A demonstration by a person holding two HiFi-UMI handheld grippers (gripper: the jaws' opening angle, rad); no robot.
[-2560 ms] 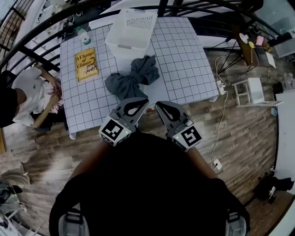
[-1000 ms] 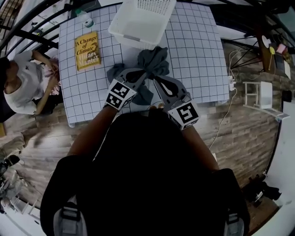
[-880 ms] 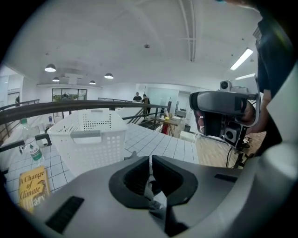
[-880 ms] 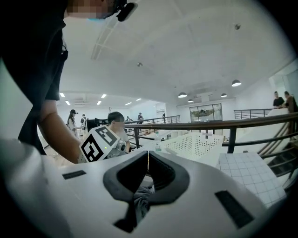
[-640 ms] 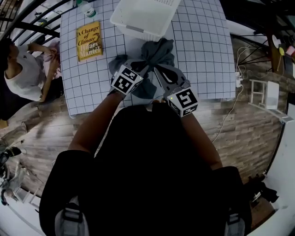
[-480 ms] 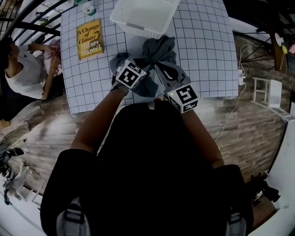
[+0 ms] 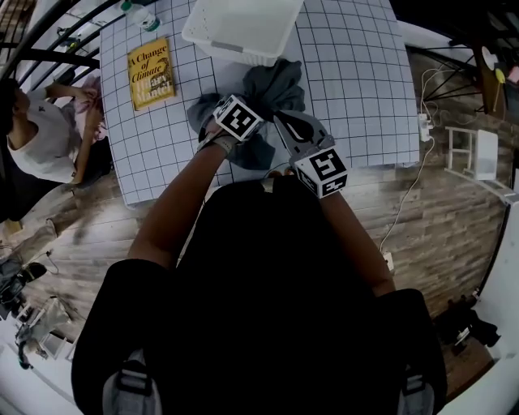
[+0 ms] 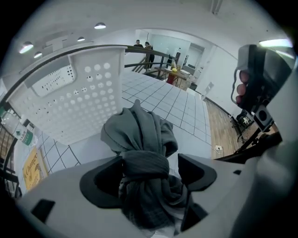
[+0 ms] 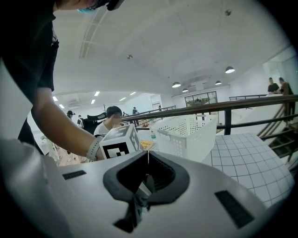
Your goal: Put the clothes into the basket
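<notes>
A dark grey garment [image 7: 274,85], knotted in the middle, lies on the checked table [image 7: 357,89] just in front of the white perforated basket [image 7: 243,28]. My left gripper [image 8: 151,174] points down onto it; its marker cube [image 7: 238,117] covers the jaws in the head view. Its jaws are opening, with the garment's knot [image 8: 144,162] between them and a gap at the right pad. My right gripper [image 7: 281,117] hovers beside it over the garment, shut with nothing held. In the right gripper view the basket [image 9: 186,135] stands ahead.
A yellow book [image 7: 150,73] and a bottle [image 7: 142,16] lie at the table's far left. A person in white [image 7: 36,142] sits left of the table. Dark railings run behind the table. A cable and plug [image 7: 422,126] lie on the wood floor at right.
My left gripper has moved forward over the garment and tipped down onto its knot. The right gripper has come forward beside it.
</notes>
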